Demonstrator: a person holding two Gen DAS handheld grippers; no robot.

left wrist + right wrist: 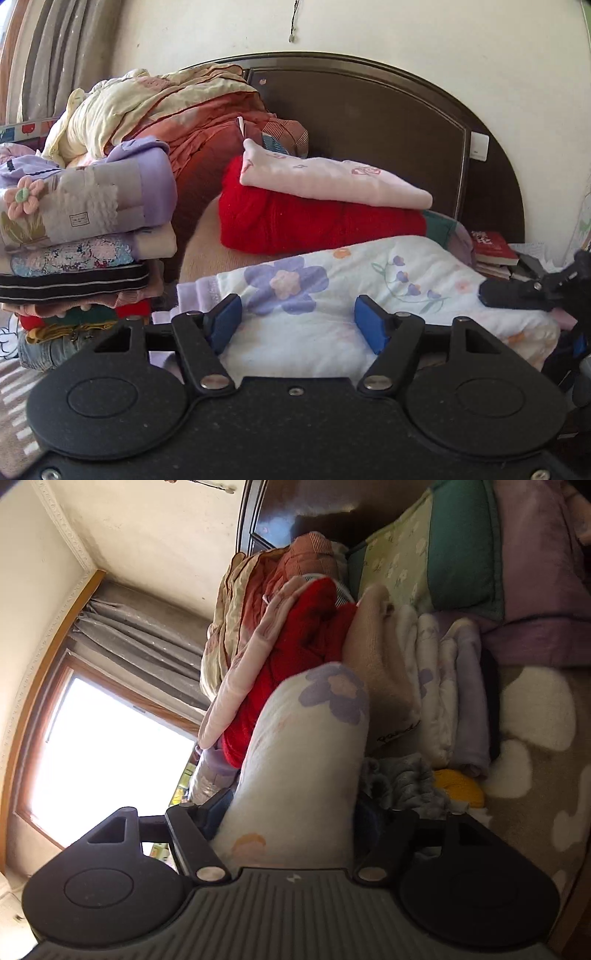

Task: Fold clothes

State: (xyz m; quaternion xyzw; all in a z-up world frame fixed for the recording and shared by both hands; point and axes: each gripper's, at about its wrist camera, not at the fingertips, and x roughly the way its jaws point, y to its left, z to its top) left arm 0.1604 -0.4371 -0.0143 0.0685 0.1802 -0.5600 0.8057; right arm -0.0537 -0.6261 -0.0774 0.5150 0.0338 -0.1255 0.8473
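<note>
A folded white garment with purple flowers (332, 288) lies across the bed in front of me. My left gripper (299, 321) is open, its blue pads on either side of the garment's near edge, not closed on it. My right gripper (295, 812) is rolled on its side and shut on the same flowered garment (306, 746), which bulges thickly between its fingers. The right gripper also shows at the right edge of the left wrist view (524, 291), at the garment's right end.
A tall stack of folded clothes (81, 236) stands at the left. A red garment (314, 221) with a pink one (332, 177) on top lies behind. Crumpled bedding (166, 107) leans on the dark headboard (388, 118). Books (495, 251) lie at the right.
</note>
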